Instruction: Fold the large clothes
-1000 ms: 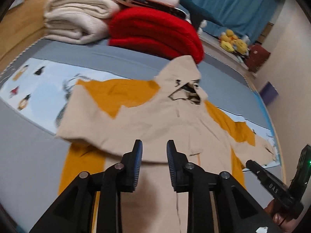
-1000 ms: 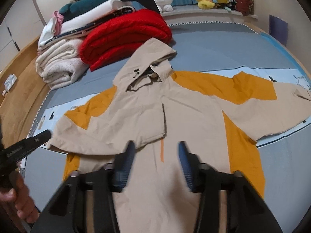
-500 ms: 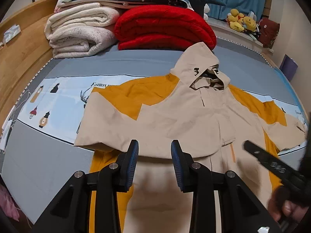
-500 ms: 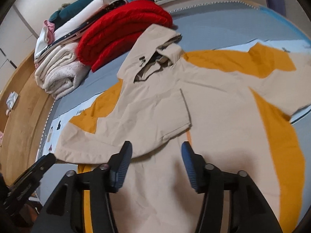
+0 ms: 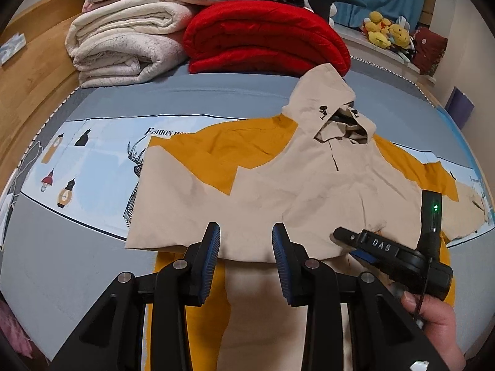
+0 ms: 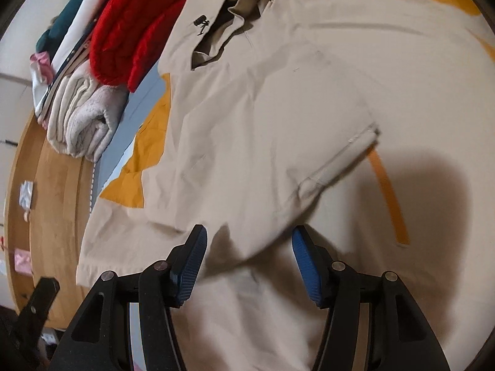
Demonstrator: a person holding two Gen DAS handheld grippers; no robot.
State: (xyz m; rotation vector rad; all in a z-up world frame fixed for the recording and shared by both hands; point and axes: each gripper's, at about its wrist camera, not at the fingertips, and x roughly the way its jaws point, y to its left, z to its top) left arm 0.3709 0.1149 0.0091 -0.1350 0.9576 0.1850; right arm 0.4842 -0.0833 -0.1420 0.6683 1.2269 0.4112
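Observation:
A beige and mustard hooded jacket (image 5: pixel 278 185) lies flat on the bed, front up, hood (image 5: pixel 328 102) toward the pillows. Its left sleeve (image 5: pixel 198 216) is folded across the chest; the right sleeve stretches out to the right. My left gripper (image 5: pixel 246 247) is open and empty, just above the folded sleeve's lower edge. My right gripper (image 6: pixel 249 256) is open and empty, low over the jacket body (image 6: pixel 309 123) near the folded sleeve's cuff (image 6: pixel 355 142). The right gripper also shows in the left wrist view (image 5: pixel 386 247), held by a hand.
Folded white blankets (image 5: pixel 123 46) and a red quilt (image 5: pixel 266 37) are stacked at the head of the bed. A wooden bed frame (image 5: pixel 27 86) runs along the left. Plush toys (image 5: pixel 383 31) sit on a ledge at the back right. The grey sheet (image 5: pixel 62 247) has a printed band.
My right gripper has dropped and moved in close over the jacket, tilting left. My left gripper has drawn slightly nearer the folded sleeve. Both stay open.

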